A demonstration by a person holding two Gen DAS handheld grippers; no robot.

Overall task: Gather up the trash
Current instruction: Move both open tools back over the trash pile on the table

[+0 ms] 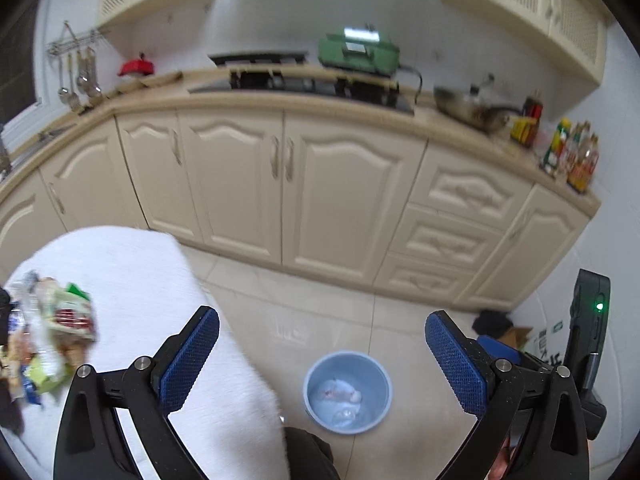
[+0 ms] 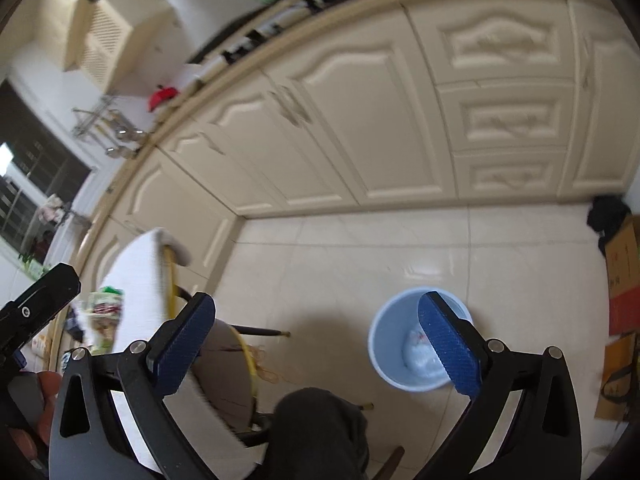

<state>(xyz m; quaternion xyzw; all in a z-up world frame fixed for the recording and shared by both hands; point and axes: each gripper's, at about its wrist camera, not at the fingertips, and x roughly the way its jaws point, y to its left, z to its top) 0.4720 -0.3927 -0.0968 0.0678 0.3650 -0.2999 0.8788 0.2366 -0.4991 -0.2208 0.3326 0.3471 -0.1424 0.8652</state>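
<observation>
Some trash already lies in the blue bin [image 1: 347, 392], but a pile of wrappers [image 1: 52, 336] remains on the white table [image 1: 132, 264]. The left gripper [image 1: 322, 350] and right gripper [image 2: 316, 340] are both spread wide, holding nothing.

Home kitchen. Cream base cabinets [image 1: 248, 184] with arched panel doors and a drawer stack [image 1: 452, 236] ran under a beige countertop [image 1: 304, 92]. A gas hob [image 1: 304, 84] sat in the counter, green appliance [image 1: 358, 54] behind it, wok [image 1: 468, 110] and bottles of condiments [image 1: 572, 156] to the right. Utensils hung on a wall rack [image 1: 76, 68]; louvred upper cupboards [image 1: 540, 4] above. Floor was glossy pale tile [image 2: 420, 248], window [image 2: 28, 184] at the left in the right wrist view.
</observation>
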